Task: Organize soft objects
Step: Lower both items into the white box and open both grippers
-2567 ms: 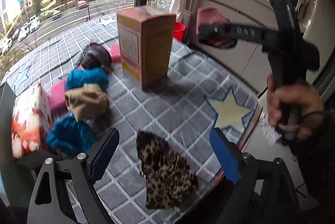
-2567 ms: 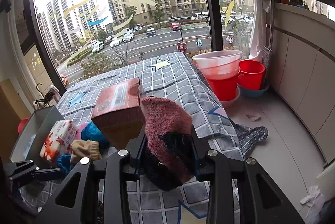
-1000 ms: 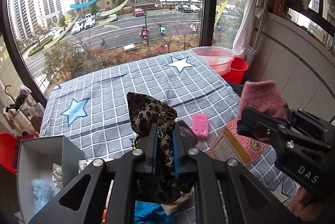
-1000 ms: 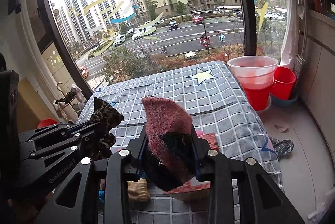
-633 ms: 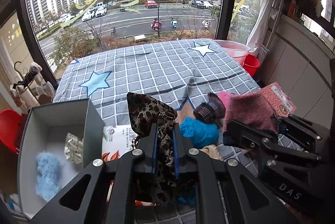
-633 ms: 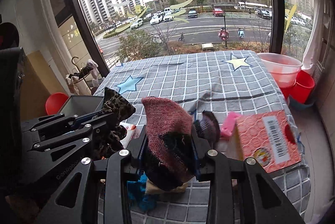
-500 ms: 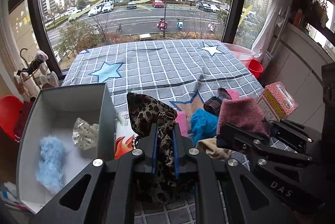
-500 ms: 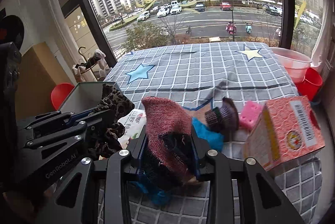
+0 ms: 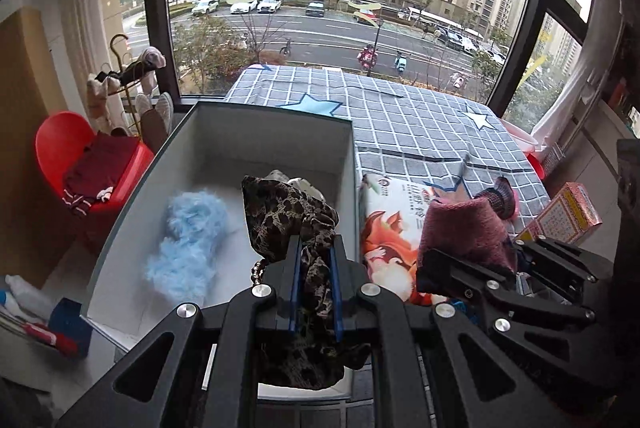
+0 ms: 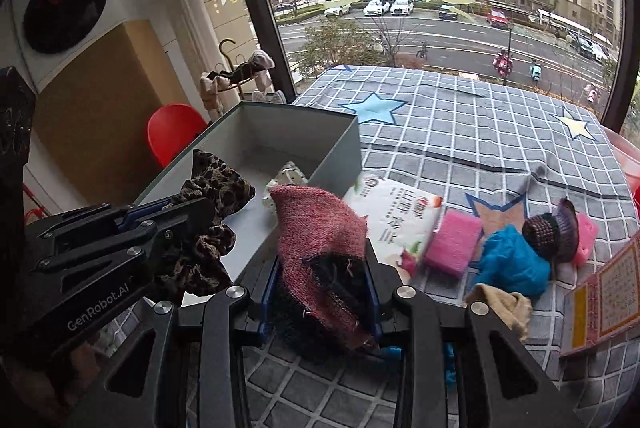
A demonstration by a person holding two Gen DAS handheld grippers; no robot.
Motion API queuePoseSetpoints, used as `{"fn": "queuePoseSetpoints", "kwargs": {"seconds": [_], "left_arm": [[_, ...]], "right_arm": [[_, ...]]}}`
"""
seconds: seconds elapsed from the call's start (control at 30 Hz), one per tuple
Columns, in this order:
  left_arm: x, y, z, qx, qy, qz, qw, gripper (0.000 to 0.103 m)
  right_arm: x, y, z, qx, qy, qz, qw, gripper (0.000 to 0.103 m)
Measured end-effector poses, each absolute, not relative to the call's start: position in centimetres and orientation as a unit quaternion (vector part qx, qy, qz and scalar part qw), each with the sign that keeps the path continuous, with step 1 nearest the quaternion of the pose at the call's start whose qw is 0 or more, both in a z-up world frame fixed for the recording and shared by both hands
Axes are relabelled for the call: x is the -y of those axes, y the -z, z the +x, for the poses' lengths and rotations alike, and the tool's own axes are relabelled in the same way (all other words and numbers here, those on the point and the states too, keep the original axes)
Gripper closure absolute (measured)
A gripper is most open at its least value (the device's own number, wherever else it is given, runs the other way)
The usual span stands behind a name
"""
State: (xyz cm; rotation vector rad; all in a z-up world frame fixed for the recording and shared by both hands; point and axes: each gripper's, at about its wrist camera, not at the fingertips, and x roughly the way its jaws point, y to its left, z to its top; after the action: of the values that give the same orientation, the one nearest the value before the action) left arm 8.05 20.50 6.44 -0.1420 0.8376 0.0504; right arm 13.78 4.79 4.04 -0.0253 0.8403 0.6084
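My left gripper (image 9: 314, 286) is shut on a leopard-print cloth (image 9: 286, 212) and hangs over the open grey box (image 9: 352, 156); the cloth (image 10: 212, 188) also shows at the left of the right wrist view. Inside the box lie a fluffy light-blue piece (image 9: 188, 236) and a white dotted piece (image 10: 286, 180). My right gripper (image 10: 324, 292) is shut on a pink knit cloth (image 10: 320, 228) just right of the box's near corner. On the checked tablecloth (image 10: 460, 124) lie a blue cloth (image 10: 512, 260), a beige cloth (image 10: 500, 304) and a dark knit piece (image 10: 552, 232).
A tissue pack (image 10: 396, 220) lies against the box's right wall, with a pink sponge (image 10: 454, 240) beside it. A printed carton (image 10: 604, 296) lies at the right edge. A red chair (image 9: 80, 164) stands left of the box, near a clothes rack (image 9: 124, 76).
Both grippers have swung left with their cloths still held. The grey box now fills the left view's middle, and the pile of soft things has slid to the right.
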Motion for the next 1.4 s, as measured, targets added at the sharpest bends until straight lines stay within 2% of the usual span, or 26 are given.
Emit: {"fn": "queuePoseSetpoints", "kwargs": {"seconds": [0.57,1.13,1.23,1.3,1.4], "left_arm": [[-25.1,-5.0,6.7,-0.415,-0.057,-0.101,0.903,0.090],[-29.2,-4.9,12.2,-0.439,-0.070,-0.081,0.892,0.089],[-29.8,-5.9,13.9,-0.434,-0.077,-0.069,0.895,0.088],[-30.1,-6.4,14.4,-0.429,-0.076,-0.074,0.897,0.082],[-30.4,-6.7,14.6,-0.422,-0.074,-0.082,0.900,0.080]], "right_arm": [[-11.6,-2.8,12.1,-0.405,-0.337,-0.063,0.848,0.068],[-15.0,-2.7,16.9,-0.414,-0.323,-0.089,0.846,0.067],[-16.0,-2.8,18.5,-0.417,-0.316,-0.095,0.847,0.067],[-16.6,-3.0,19.4,-0.415,-0.311,-0.102,0.849,0.067],[-16.7,-3.8,20.2,-0.409,-0.316,-0.087,0.852,0.067]]}}
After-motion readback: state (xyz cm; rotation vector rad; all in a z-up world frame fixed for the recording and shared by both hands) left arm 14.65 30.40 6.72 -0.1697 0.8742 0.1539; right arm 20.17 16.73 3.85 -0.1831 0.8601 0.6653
